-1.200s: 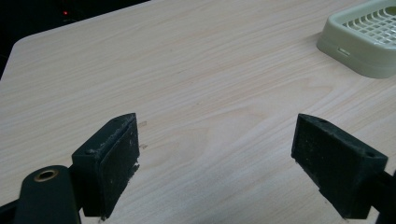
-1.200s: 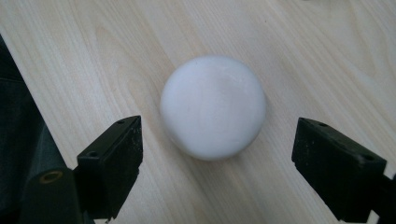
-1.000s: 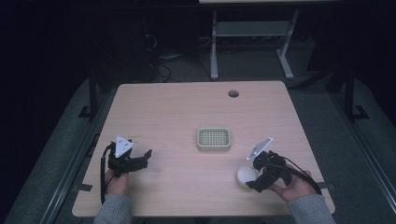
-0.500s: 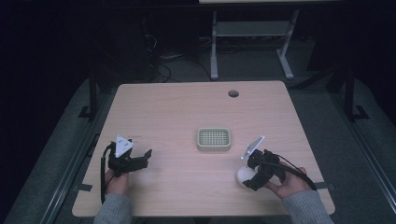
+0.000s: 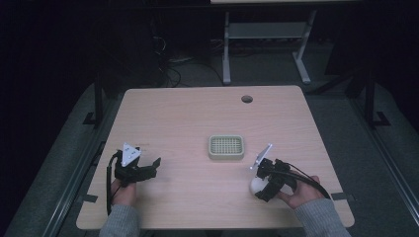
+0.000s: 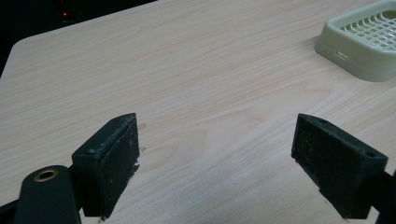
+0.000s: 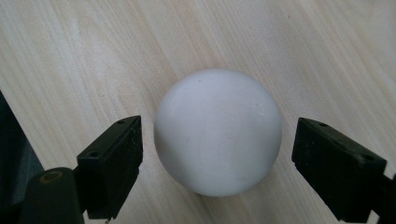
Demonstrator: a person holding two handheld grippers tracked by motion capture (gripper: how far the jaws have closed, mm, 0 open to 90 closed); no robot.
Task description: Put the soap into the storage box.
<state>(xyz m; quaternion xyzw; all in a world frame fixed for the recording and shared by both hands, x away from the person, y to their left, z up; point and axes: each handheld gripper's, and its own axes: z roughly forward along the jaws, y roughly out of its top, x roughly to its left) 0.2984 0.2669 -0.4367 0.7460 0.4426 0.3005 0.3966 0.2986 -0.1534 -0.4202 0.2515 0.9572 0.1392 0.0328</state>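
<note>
White ball (image 7: 218,132) and pale green tray (image 5: 226,147) on wood table (image 5: 197,113).
Ball: smooth, matte, resting near the table's front right area. Tray: rectangular, rounded corners, grid-patterned top, lying flat near table centre, apart from the ball.

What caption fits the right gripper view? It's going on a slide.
Open right gripper straddling a white ball on the wooden table, jaws not yet touching it.

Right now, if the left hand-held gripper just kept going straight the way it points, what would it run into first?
Probably nothing soon. The left hand-held gripper is open over bare table, and the way ahead looks free. The pale green slotted tray lies off to the right of that line, though depth is hard to judge.
</note>
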